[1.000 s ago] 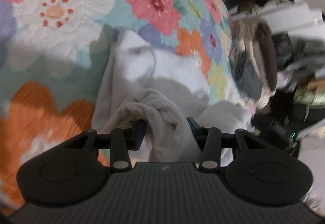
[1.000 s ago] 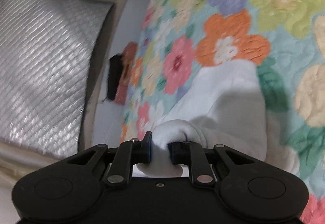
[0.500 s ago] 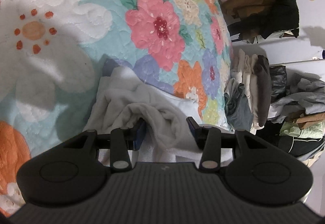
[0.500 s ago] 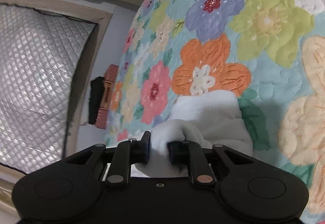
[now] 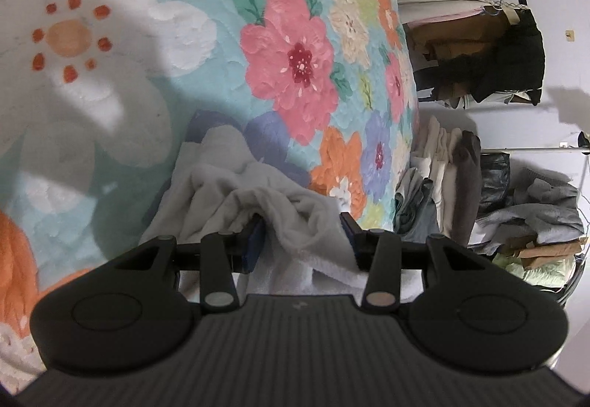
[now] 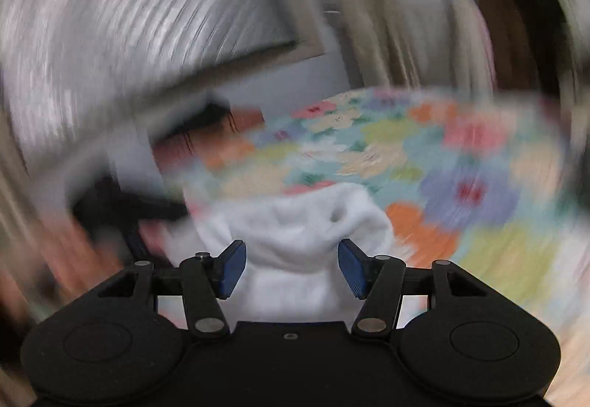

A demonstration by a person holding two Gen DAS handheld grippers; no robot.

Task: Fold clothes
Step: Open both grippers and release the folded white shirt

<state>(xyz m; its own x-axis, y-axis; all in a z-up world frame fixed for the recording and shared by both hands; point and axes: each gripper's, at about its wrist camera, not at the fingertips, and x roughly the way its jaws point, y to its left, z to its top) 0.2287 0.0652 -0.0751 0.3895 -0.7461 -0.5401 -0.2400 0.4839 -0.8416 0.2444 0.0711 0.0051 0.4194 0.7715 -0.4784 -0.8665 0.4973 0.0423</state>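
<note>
Left claw (image 5: 300, 237) stands with its jaws apart at lower centre of the left view; a bunched ridge of the white garment (image 5: 258, 200) lies between the pads, yet neither pad visibly presses it, so the cloth appears slack and not gripped. Right claw (image 6: 291, 268), at lower centre of the right view, is likewise spread wide, its blue pads (image 6: 231, 268) on either side of a rumpled end of the garment (image 6: 313, 222) with a gap at each side. That view is heavily blurred, and finer detail cannot be read. The garment rests on the floral quilt (image 5: 287, 68) of the bed, near the lower middle of both frames, lying as a crumpled heap with loose rolls and no flat, squared edge. Judged from this, neither claw carries the cloth and it sits on the quilt; whether one fold is made cannot be told, and smoothing and further folds seem left to do. At the right of the left view, a stack of clothes (image 5: 442, 185) and a rack (image 5: 490, 38) stand beyond the bed.
</note>
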